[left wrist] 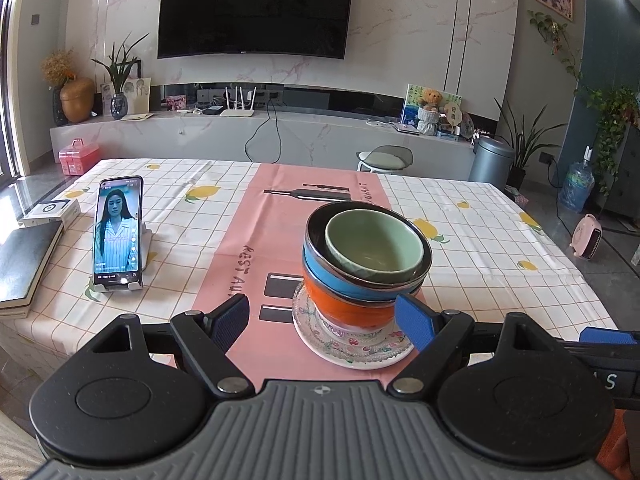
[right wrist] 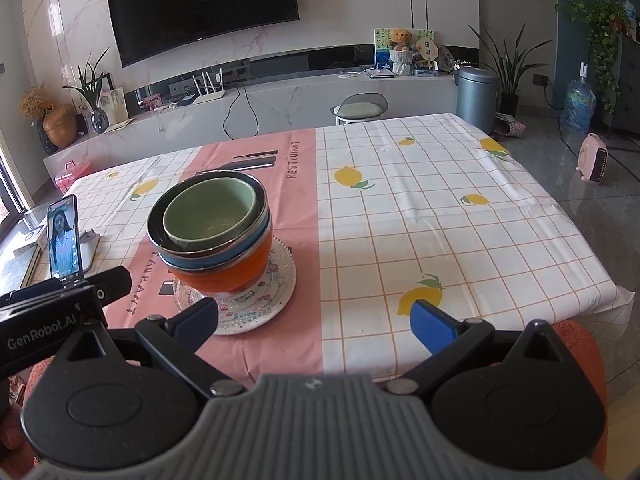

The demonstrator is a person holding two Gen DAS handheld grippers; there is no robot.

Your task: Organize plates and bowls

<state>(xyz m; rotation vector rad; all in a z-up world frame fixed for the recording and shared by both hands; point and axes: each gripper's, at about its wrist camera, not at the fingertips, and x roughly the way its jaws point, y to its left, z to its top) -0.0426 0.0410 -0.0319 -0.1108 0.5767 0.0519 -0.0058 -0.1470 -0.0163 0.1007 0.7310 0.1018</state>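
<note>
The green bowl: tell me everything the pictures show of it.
The green bowl is pale green, glossy like glazed ceramic, with a thick rounded rim and steep sides. It looks empty and sits upright, slightly tilted, nested inside the blue bowl, whose silvery rim rings it. It tops a stack: blue bowl, then orange bowl, then a patterned plate on the pink cloth strip. Neither gripper touches it; the left gripper and right gripper are both open.

"RESTAURANT" is printed on the pink mat [right wrist: 304,152] on the table, at its far end and, partly hidden, along its near side. "GenRobot.AI" is printed on the left tool [right wrist: 44,330], seen from the right wrist.
</note>
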